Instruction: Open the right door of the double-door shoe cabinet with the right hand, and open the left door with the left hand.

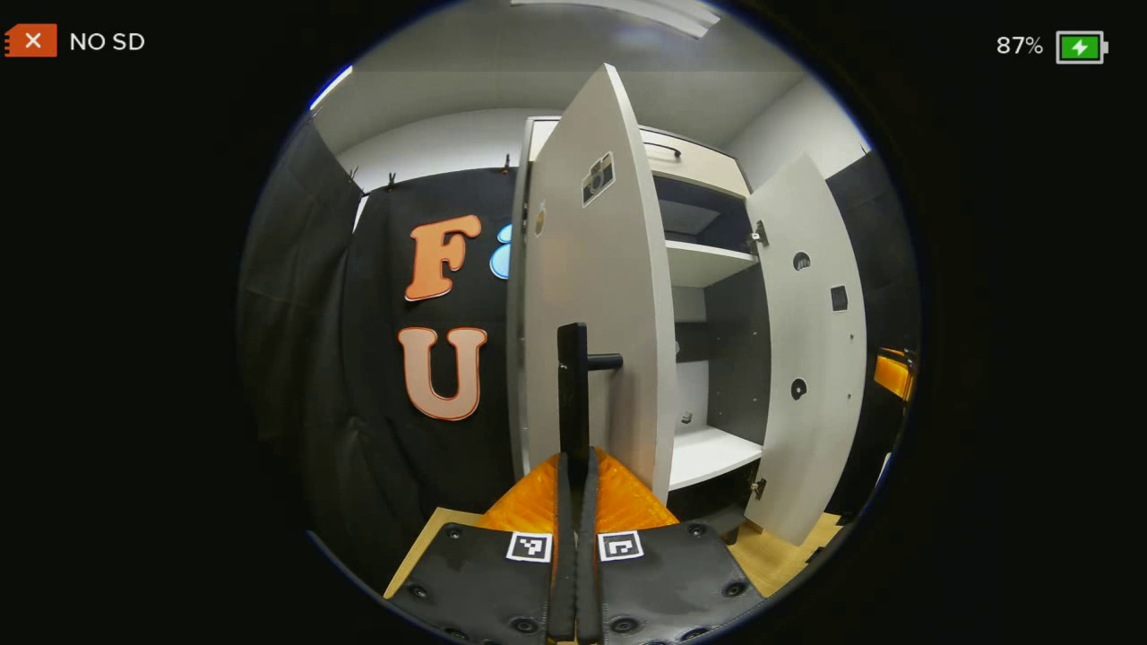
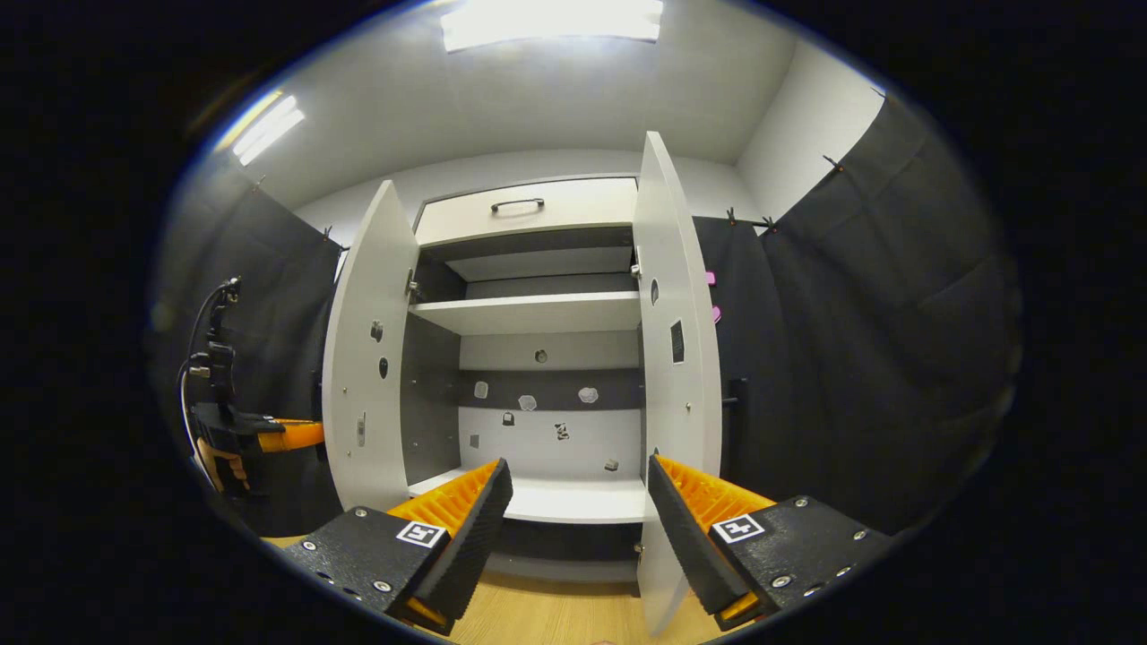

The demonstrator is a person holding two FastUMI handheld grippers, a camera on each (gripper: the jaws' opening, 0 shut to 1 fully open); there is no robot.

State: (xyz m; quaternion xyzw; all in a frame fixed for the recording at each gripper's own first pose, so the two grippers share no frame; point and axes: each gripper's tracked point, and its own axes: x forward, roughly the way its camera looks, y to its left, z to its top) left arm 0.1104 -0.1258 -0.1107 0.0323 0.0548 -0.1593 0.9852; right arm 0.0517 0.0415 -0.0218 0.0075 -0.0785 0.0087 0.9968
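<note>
No readable text, label or number on anything here.

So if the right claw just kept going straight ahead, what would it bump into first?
Probably nothing at once. The right claw, open, points between the two open doors into the cabinet, so it would likely meet the lower shelf or the back panel behind it. Depth is hard to judge.

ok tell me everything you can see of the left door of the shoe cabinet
The left door is a tall, pale grey panel, matte like laminate, swung wide open on the cabinet. A small camera sticker sits near the top of its outer face. Its dark vertical handle stands off on a post, and the left gripper is shut on it. Small stickers dot the inner face.
</note>
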